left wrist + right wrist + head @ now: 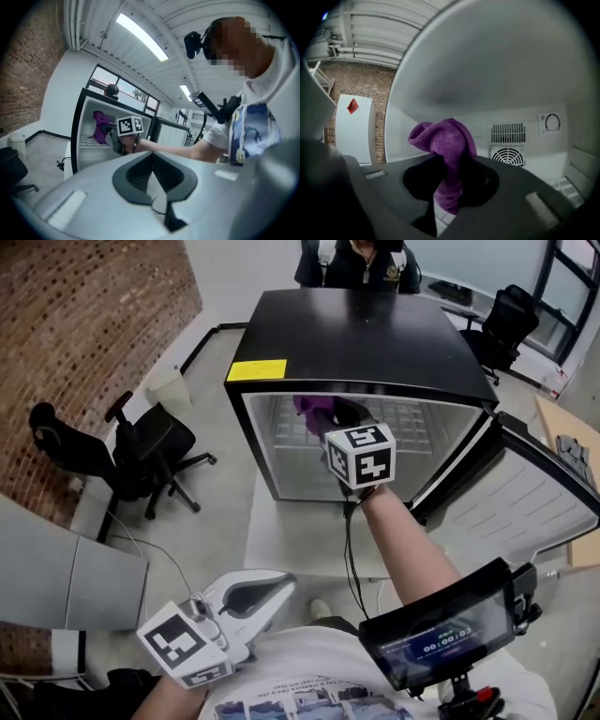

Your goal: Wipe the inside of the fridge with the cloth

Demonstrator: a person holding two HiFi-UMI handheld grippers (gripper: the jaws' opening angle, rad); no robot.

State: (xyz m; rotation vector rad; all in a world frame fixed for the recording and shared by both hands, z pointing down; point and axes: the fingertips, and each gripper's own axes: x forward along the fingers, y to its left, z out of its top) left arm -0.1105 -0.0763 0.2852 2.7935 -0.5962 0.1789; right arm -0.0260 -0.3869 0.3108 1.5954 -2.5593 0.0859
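Note:
A black mini fridge [366, 334] stands open on the floor, its door [525, 493] swung out to the right. My right gripper [326, 423] reaches inside over the wire shelf [403, 423], shut on a purple cloth [314, 412]. In the right gripper view the cloth [447, 140] bulges up from between the jaws of the right gripper [449, 187], in front of the white back wall. My left gripper [279, 587] hangs low by my body, well short of the fridge. It is shut with nothing in it, as the left gripper view [152, 176] confirms.
A person [361, 263] stands behind the fridge. Black office chairs sit at the left [141, 451] and back right [506, 324]. A white bin [171, 385] stands by the brick wall. Inside, a fan vent [509, 154] and dial [552, 123] mark the back wall.

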